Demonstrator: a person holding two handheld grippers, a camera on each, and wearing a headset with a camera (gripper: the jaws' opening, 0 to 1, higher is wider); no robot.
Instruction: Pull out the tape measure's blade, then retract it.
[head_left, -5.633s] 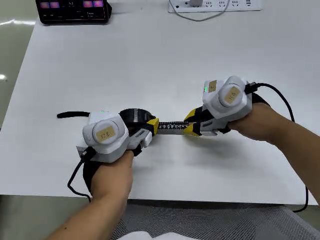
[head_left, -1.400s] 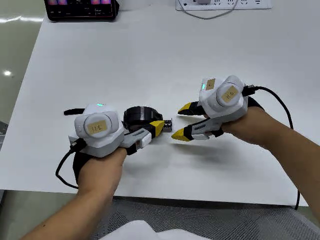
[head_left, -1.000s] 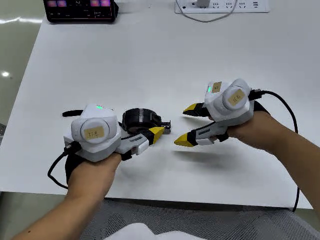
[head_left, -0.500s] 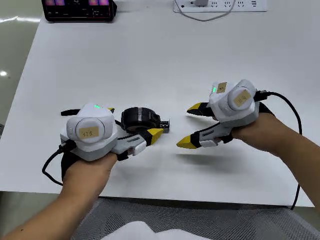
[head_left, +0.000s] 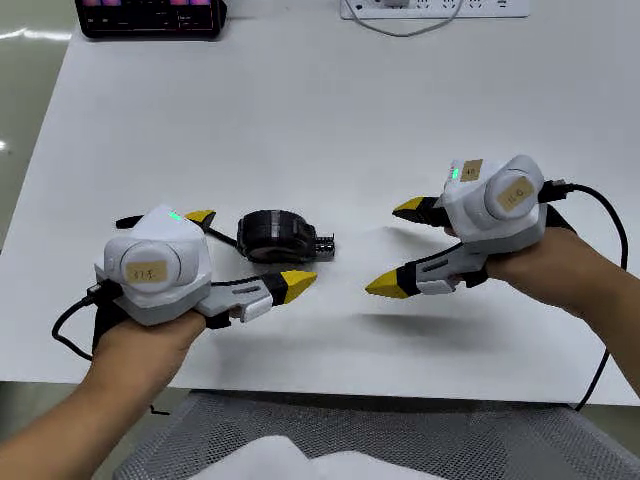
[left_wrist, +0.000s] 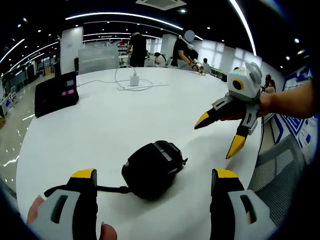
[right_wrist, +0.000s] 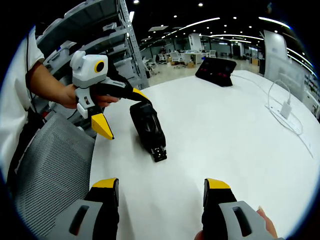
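The black tape measure lies on the white table with its blade drawn in; just the hook end sticks out. Its black strap trails to the left. My left gripper is open, with its yellow-tipped jaws spread on either side of the case and not touching it. In the left gripper view the tape measure sits just ahead of the left gripper. My right gripper is open and empty, a short way right of the hook. The right gripper view shows the tape measure well ahead of the right gripper.
A dark tablet stands at the table's far left. A white power strip with a cable lies at the far edge. A grey mesh chair seat sits below the table's near edge.
The blade, earlier stretched between the grippers, has gone back into the case. Both grippers have opened and drawn apart, the left one letting go of the tape measure.
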